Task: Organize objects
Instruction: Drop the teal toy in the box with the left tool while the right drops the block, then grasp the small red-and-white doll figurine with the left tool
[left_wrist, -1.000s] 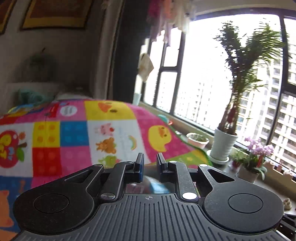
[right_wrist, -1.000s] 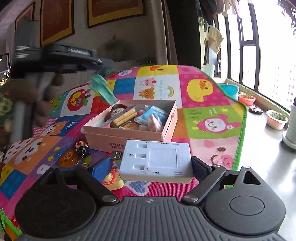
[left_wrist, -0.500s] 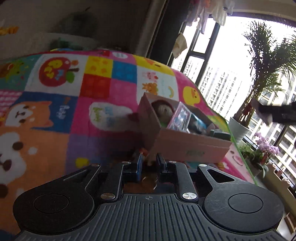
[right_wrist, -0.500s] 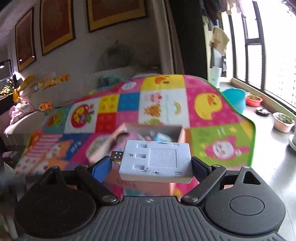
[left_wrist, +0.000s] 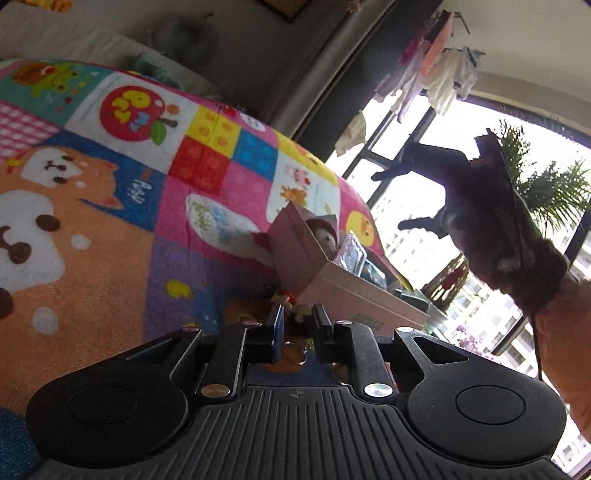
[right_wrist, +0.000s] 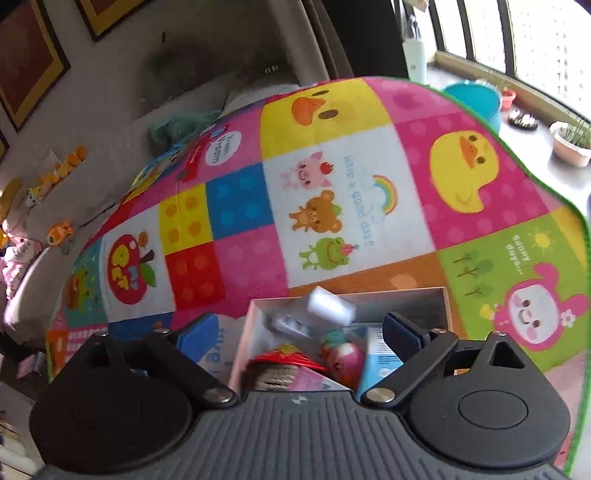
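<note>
- Two hand-held grippers work over a colourful patchwork play mat (right_wrist: 332, 206) printed with cartoon animals, a duck and an apple.
- From the right wrist view, the right hand-held gripper (right_wrist: 301, 332) has its fingers spread wide and grasps nothing.
- It hangs directly above an open pink cardboard box (right_wrist: 439, 295) that sits on the mat near the mat's green-bordered window-side edge.
- A small white block (right_wrist: 330, 306), blurred, is in the gap between the fingers, above the box's far wall and touching neither finger; whether it rests on the contents cannot be told.
- Inside the box lie a coil of rope bound with red cord (right_wrist: 280, 365), a round red and pink toy (right_wrist: 343, 360) and a blue and white packet (right_wrist: 380, 354), crowded together.
- From the left wrist view, the left hand-held gripper (left_wrist: 297, 328) has its fingers nearly together with a narrow gap, and holds nothing.
- It is low over the mat, just short of the box's near corner (left_wrist: 354, 295).
- Small trinkets, including a metal ring (left_wrist: 293, 350), lie on the mat in front of its fingertips; they are too small to identify.
- A plush toy (left_wrist: 325, 232) pokes above the box's rim.
- Beyond the mat, on the window side, are a teal bowl (right_wrist: 472, 98) and a potted plant (right_wrist: 570, 142).
</note>
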